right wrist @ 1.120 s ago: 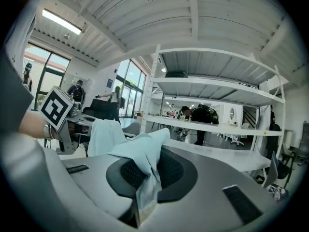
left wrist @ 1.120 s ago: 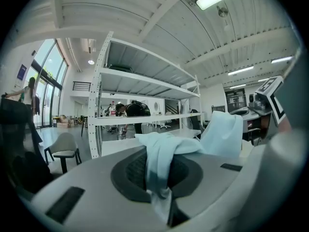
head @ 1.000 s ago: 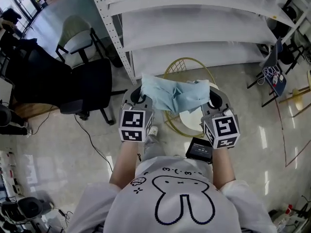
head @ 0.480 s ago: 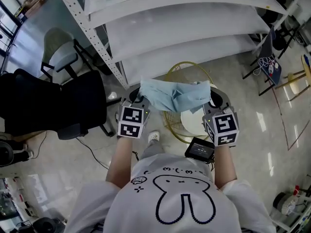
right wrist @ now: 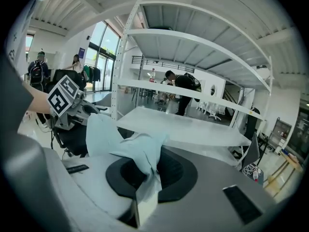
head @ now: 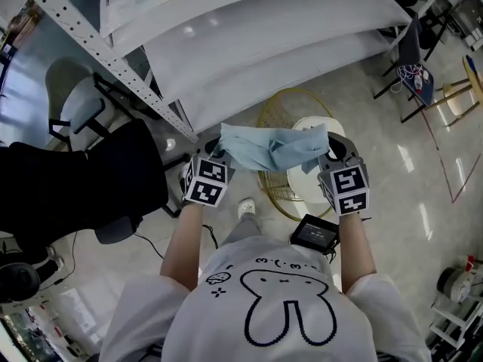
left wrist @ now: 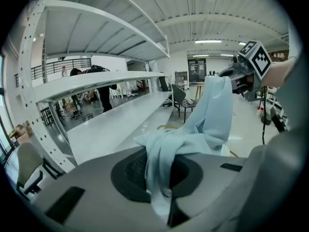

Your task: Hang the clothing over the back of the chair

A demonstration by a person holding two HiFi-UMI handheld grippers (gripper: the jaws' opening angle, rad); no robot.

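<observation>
A light blue piece of clothing (head: pixel 272 146) hangs stretched between my two grippers, above a gold wire chair (head: pixel 281 105) with a round white seat (head: pixel 302 185). My left gripper (head: pixel 218 151) is shut on the clothing's left end. In the left gripper view the fabric (left wrist: pixel 203 124) bunches out of the closed jaws of that gripper (left wrist: pixel 161 170). My right gripper (head: pixel 332 151) is shut on the other end. The right gripper view shows the cloth (right wrist: pixel 137 151) pinched at this gripper (right wrist: pixel 145 173) and running off to the left gripper (right wrist: pixel 67 103).
A tall white shelving rack (head: pixel 249 44) stands just beyond the gold chair. A black office chair (head: pixel 90 179) is at the left, with a pale chair (head: pixel 72 111) behind it. Dark folding chairs (head: pixel 411 51) stand at the upper right. A black device (head: pixel 315 232) hangs at the person's waist.
Both grippers have come down and forward together with the clothing still stretched between them. The shelving and the black chair have shifted in the head view.
</observation>
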